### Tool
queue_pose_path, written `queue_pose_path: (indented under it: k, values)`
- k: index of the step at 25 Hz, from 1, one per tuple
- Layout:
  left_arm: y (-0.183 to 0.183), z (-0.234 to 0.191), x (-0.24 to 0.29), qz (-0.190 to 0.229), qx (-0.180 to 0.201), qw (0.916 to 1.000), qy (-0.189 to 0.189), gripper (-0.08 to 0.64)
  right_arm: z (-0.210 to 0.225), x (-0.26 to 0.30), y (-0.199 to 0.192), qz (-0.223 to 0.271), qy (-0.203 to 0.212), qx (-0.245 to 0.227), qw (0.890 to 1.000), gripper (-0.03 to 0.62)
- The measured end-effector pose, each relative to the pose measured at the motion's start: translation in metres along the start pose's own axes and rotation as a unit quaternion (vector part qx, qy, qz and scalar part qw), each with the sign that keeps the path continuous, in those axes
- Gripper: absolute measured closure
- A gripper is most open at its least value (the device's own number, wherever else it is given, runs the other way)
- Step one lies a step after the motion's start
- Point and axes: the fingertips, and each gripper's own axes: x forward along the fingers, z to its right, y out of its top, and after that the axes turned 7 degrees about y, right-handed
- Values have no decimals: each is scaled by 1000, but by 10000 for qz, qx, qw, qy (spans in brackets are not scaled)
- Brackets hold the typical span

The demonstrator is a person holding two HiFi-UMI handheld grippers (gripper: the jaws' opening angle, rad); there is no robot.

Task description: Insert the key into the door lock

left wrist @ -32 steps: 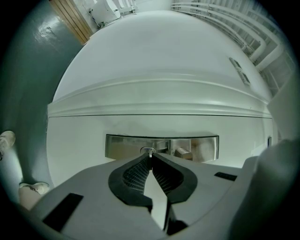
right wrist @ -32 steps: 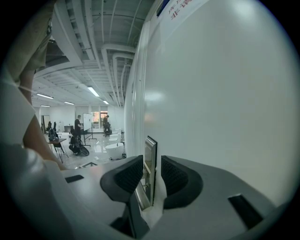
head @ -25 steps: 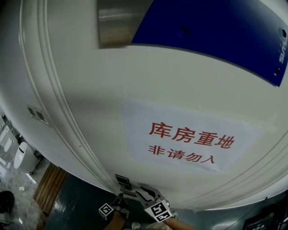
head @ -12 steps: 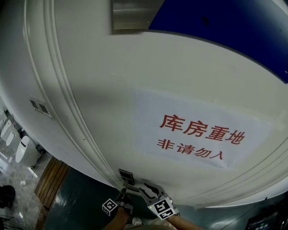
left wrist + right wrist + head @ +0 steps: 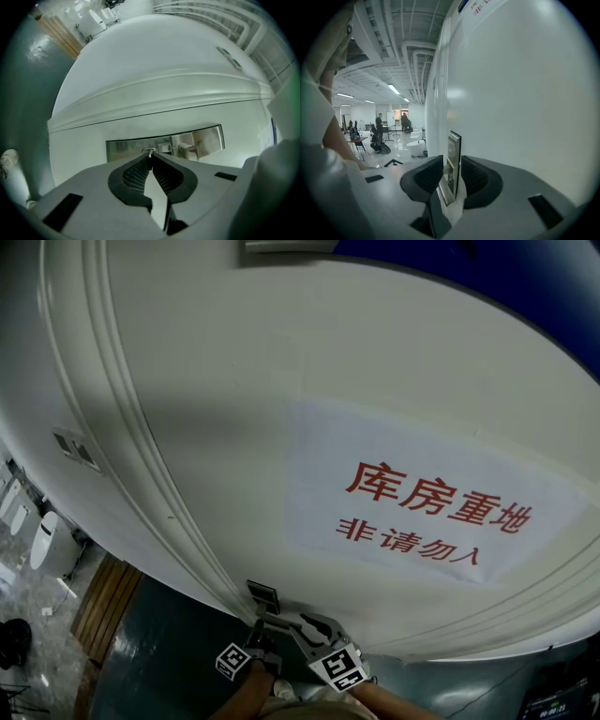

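The left hand-held gripper (image 5: 150, 156) was clenched on the key (image 5: 149, 151). Only its bright tip showed, at the steel lock plate (image 5: 197, 140) dead ahead at 12 o'clock. Whether it had entered the keyhole I couldn't say.

The right hand-held gripper (image 5: 451, 165) had its jaws either side of the door handle (image 5: 446, 188) and looked to be gripping it.

A key that small should be light, stiff and slick. I judged it best pinched flat across the bow, with the blade left free.

Outward was the white door (image 5: 234, 381), with its paper notice (image 5: 422, 512) at 2 o'clock. Compared with a second before, the notice sat lower and the blue sign (image 5: 553, 287) had nearly slipped off the top. Both grippers stayed at the lock.
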Motion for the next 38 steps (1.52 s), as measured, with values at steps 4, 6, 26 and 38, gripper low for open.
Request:
queue_pose_path:
  k: [4,6,26,38]
  values:
    - [1,3,12,-143,-58,9997,-170,528,4,-5,-2,-19,-33,-2,10000,468]
    - [0,4,14,-132,-87,9995,-290,528,7,-9,-5,-73,-70,23,9999,468]
    - [2,3,23,-329,-296,9987,-267,528,-15,-10,-12,-112,118,135,9998,468]
    - [4,6,2,-728,1214,9897,-205,365,-16,-18,-9,29,18,215,9998,468]
